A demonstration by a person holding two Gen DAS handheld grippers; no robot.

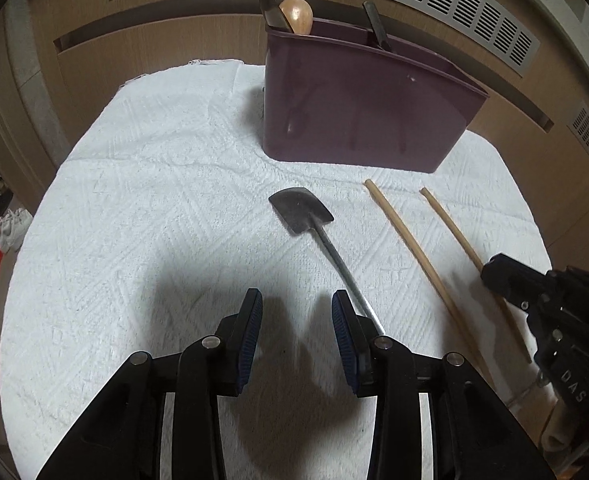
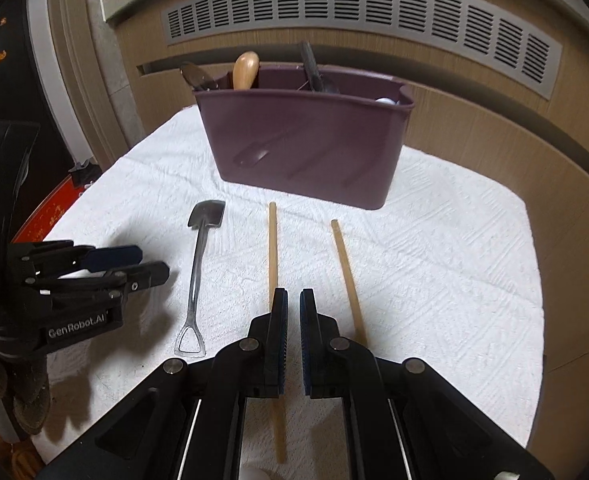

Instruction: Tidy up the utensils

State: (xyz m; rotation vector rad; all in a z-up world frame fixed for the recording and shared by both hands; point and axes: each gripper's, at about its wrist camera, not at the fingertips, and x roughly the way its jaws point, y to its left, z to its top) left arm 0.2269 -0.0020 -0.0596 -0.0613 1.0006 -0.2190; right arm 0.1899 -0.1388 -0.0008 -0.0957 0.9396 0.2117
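The shovel-shaped spoon [image 2: 198, 264] you are working near lies flat on the white textured cloth [image 1: 134, 208], its dark squared blade toward the purple caddy [image 2: 306, 140] and its thin shaft ending in an open triangular loop on your side. Two pale wooden chopsticks [image 2: 272, 248] lie to its right, apart from each other and roughly parallel, tips toward the caddy. The caddy stands upright at the far side of the cloth, divided inside; a wooden spoon [image 2: 245, 70] and dark-handled utensils [image 2: 312, 66] stick up out of it.

Your left gripper [image 1: 296, 312] points steeply down at the cloth with its jaws parted and nothing between the blue pads [image 1: 250, 320]; the spoon's shaft runs just outside its right finger. In the right wrist view it hangs just left of the spoon, apart from it.

Your right gripper [image 2: 290, 320] also tilts steeply down, its jaws drawn nearly together with only a thin slit between them and nothing gripped. It sits over the gap between the chopsticks, and the left one passes beneath its left finger.

The left gripper's body reads "GenRobot.AI"; the right gripper's side shows the letters "DAS".
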